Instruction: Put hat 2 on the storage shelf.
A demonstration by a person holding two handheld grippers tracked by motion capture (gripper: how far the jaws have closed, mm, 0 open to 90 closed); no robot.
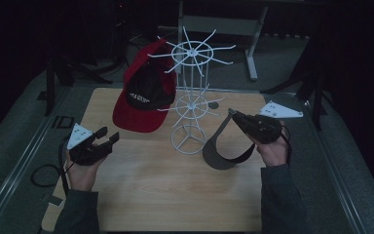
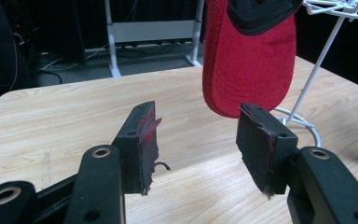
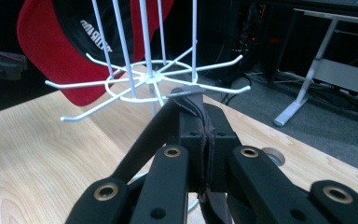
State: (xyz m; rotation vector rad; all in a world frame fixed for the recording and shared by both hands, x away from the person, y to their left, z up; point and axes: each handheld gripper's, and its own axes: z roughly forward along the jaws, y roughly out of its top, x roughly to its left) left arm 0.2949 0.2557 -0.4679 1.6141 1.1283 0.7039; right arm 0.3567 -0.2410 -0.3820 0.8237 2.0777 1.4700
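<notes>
White lettering on the black front of the red cap [image 1: 143, 92] is too small to read. The cap hangs on the white wire rack [image 1: 191, 97], upper centre of the high view; its top is cut off in both gripper views. The right claw [image 1: 233, 116] is clamped on the strap of a dark visor [image 1: 221, 151], right of centre, brim hanging just above the wooden surface [image 1: 175, 195]. The left claw [image 1: 108, 137], lower left, stands open and empty. The room behind is dark, with table legs dimly visible.
</notes>
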